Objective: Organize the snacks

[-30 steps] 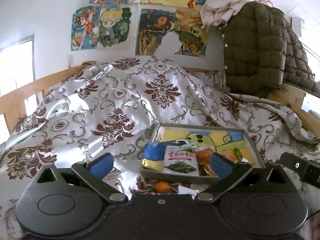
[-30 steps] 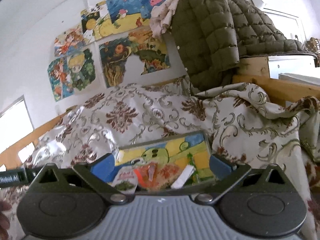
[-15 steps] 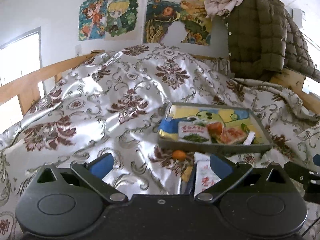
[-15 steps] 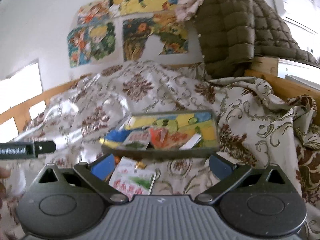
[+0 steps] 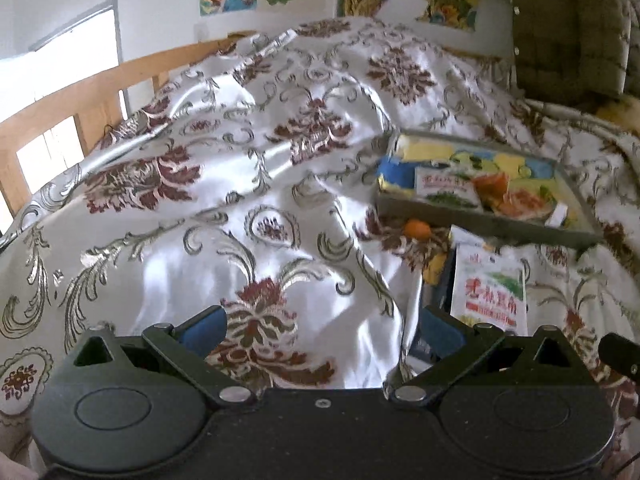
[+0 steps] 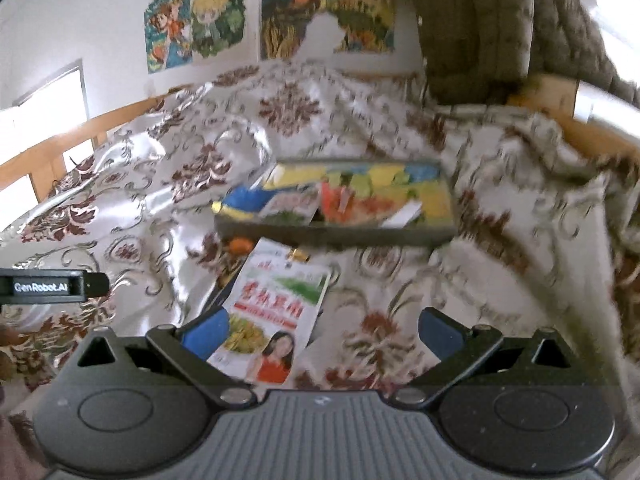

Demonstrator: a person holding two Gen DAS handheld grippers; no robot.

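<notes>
1. The right hand-held gripper [image 6: 322, 330] hangs low over the bed with its blue-padded fingers spread wide and nothing between them. The left hand-held gripper [image 5: 322, 326] is likewise spread and empty, off to the side over bare cloth.
2. Just ahead of the right one lies a flat white snack packet with red characters, a green corner and a printed woman in red [image 6: 276, 312]. It rests on the shiny white bedspread with maroon floral scrolls [image 5: 224, 216], just in front of the shallow grey-rimmed tray with a yellow-and-blue cartoon lining [image 6: 450, 216].
3. My read: some snacks are already in the tray and this loose packet is next. The right one would need to drop, close on the packet's thin edge and lift it over the rim.
4. A small orange round thing [image 5: 416, 229] sits against the tray's near wall, and something dark lies under the packet; I cannot tell what.
5. Writing: the left tool's side, seen from the right wrist view, reads "GenRobot.AI". The packet's large red characters are Chinese, too blurred for me to read. A similar white packet [image 5: 446, 190] lies inside the tray.
</notes>
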